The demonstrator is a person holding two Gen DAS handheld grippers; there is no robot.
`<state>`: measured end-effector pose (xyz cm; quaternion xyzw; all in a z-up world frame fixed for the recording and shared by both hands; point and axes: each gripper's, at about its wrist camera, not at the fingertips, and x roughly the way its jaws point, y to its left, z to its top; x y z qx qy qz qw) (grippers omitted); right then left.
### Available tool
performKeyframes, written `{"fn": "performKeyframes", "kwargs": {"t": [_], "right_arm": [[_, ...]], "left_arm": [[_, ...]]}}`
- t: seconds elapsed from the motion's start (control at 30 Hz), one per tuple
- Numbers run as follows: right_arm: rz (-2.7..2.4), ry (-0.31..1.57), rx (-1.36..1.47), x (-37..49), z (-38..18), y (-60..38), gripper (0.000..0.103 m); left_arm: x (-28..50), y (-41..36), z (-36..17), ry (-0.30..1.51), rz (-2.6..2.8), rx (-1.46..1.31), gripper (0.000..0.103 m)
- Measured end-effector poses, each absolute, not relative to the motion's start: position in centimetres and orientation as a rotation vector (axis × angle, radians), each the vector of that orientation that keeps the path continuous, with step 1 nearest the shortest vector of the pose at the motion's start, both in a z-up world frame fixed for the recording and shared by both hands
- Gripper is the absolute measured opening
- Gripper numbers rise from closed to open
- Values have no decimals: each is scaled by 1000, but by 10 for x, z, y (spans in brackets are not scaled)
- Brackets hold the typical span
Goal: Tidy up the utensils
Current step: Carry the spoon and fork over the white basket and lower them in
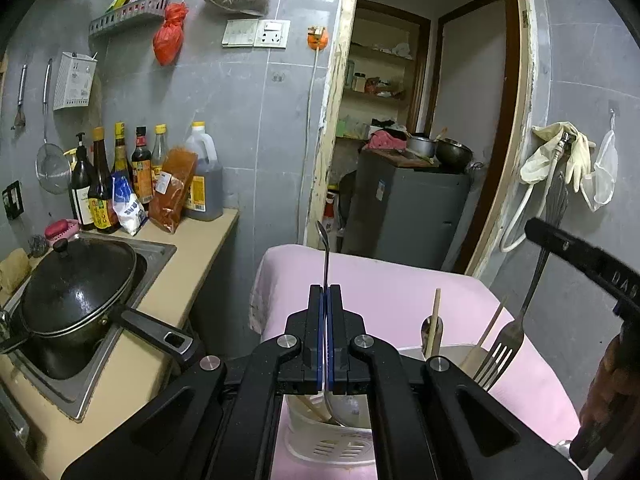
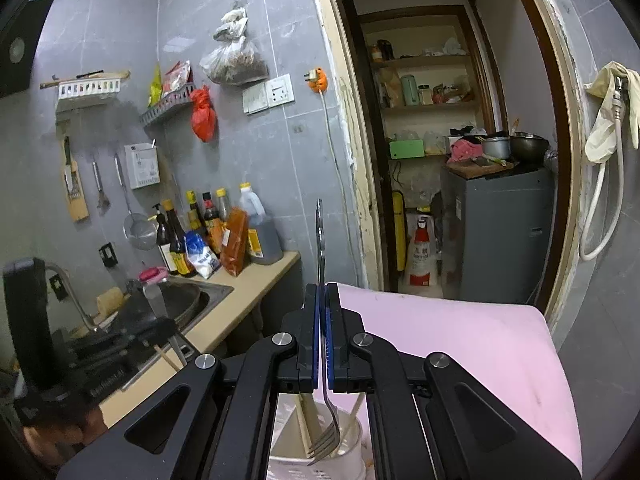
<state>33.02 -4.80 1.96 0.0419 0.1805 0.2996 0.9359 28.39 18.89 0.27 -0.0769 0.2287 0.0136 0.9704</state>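
Note:
My left gripper (image 1: 325, 292) is shut on a metal spoon (image 1: 325, 248). Its handle points up and its bowl hangs down into the white slotted utensil holder (image 1: 332, 448) on the pink-covered table (image 1: 400, 288). Chopsticks (image 1: 434, 320) and another spoon (image 1: 430, 332) stand in the holder. My right gripper (image 2: 321, 290) is shut on a fork (image 2: 320, 240), whose tines (image 2: 324, 444) hang just above the holder (image 2: 352, 460), beside chopsticks (image 2: 306, 420). From the left wrist view, the right gripper (image 1: 540, 240) and its fork (image 1: 500, 356) are at the right.
Left of the table runs a counter with a sink holding a lidded black wok (image 1: 76, 292), its handle reaching toward the table. Sauce bottles (image 1: 140, 176) line the wall. Beyond the table is a doorway with a grey cabinet (image 1: 404, 208). Gloves (image 1: 560, 152) hang on the right wall.

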Motion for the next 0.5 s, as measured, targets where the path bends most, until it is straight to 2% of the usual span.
{"fn": "performKeyframes", "kwargs": {"t": [0.5], "right_arm": [[640,356,64,336,26,-39,0]], "left_arm": [[284,188,-1,489,31,-162,0]]}}
